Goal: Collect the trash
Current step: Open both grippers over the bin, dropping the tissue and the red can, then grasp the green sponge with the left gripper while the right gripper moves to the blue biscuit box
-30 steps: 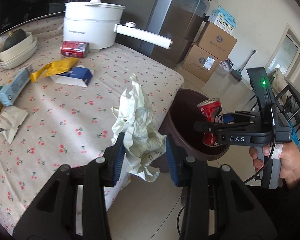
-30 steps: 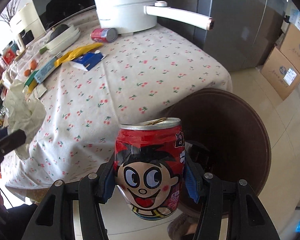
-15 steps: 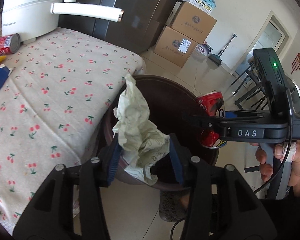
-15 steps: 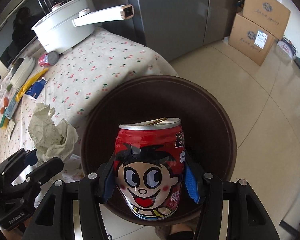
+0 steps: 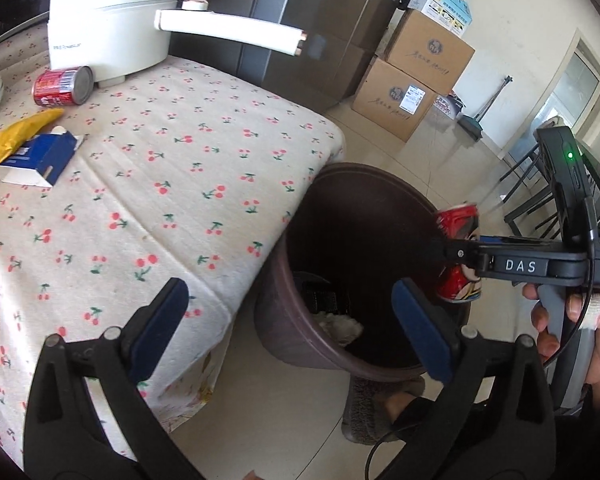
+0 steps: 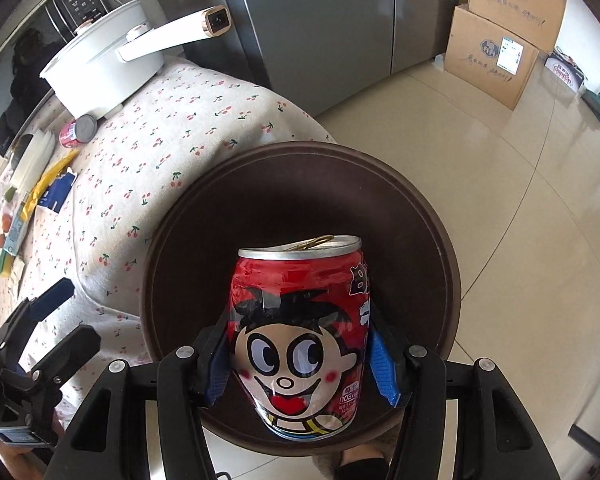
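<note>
A dark brown trash bin [image 5: 284,332] stands on the floor by the table corner; it also shows in the right wrist view [image 6: 444,248]. My left gripper [image 5: 296,320] is open and empty above the bin's near rim. A crumpled pale paper [image 5: 340,325] lies inside the bin. My right gripper [image 6: 300,356] is shut on a red cartoon-face can [image 6: 300,328], held upright over the bin. That can also shows in the left wrist view [image 5: 458,256], at the bin's right rim.
On the cherry-print tablecloth [image 5: 172,184] lie another red can [image 5: 62,87], a blue carton [image 5: 40,158], a yellow wrapper [image 5: 16,136] and a white pot [image 5: 112,20] with a long handle. Cardboard boxes [image 5: 416,76] stand on the floor behind. A slippered foot [image 5: 380,412] is below the bin.
My left gripper opened and let go of the crumpled paper, which now lies in the bin. My right gripper still holds the can over the bin.
</note>
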`<control>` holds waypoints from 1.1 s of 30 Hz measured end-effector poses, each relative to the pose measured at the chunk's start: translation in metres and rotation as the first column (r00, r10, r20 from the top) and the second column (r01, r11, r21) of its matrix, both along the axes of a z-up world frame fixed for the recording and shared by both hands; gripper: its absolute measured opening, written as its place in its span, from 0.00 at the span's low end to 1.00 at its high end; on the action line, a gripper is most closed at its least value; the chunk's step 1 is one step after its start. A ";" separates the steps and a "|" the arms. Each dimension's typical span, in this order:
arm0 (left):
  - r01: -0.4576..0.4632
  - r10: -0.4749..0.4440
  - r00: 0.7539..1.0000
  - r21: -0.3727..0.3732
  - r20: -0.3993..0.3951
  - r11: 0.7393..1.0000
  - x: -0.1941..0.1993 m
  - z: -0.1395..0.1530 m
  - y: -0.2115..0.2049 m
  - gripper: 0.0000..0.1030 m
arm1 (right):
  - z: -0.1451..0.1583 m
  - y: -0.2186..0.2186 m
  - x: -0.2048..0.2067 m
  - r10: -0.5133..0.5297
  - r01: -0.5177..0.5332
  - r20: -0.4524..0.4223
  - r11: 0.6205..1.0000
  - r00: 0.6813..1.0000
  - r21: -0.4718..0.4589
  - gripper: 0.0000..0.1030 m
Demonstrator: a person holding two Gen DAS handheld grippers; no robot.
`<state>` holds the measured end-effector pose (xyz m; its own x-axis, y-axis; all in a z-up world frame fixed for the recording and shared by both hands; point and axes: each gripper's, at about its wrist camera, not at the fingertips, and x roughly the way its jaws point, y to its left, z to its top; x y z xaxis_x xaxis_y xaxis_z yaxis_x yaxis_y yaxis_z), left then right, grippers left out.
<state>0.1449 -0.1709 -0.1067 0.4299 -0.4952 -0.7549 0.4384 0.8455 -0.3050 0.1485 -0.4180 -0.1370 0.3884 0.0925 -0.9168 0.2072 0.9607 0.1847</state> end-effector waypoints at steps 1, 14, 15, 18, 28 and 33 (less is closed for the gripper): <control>-0.016 0.016 1.000 -0.002 -0.003 1.000 0.001 0.003 0.008 0.99 | 0.004 0.002 0.002 -0.003 0.003 0.008 1.000 1.000 0.000 0.65; -0.338 0.336 0.941 0.164 0.040 0.927 0.013 0.029 0.165 0.99 | 0.045 0.091 0.039 0.114 -0.110 0.073 0.993 0.991 -0.051 0.81; -0.367 0.367 0.930 0.162 0.029 0.916 0.011 0.029 0.179 0.99 | 0.048 0.099 0.042 0.126 -0.122 0.077 0.991 0.989 -0.053 0.81; -0.432 0.440 0.898 0.162 -0.014 0.887 0.000 0.028 0.216 0.99 | 0.055 0.123 0.049 0.164 -0.159 0.093 0.986 0.982 -0.059 0.82; -0.568 0.583 0.809 0.160 -0.075 0.808 -0.033 0.022 0.293 0.99 | 0.063 0.222 0.070 0.284 -0.285 0.117 0.959 0.952 -0.013 0.83; -0.618 0.634 0.765 0.154 -0.110 0.771 -0.023 0.012 0.315 0.99 | 0.062 0.263 0.081 0.353 -0.353 0.120 0.935 0.928 -0.019 0.84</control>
<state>0.1218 0.1437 -0.0952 0.4970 -0.0717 -0.8648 -0.2423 0.9455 -0.2176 0.2299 -0.1550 -0.0748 0.4368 0.2458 -0.8653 -0.1688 0.9672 0.1896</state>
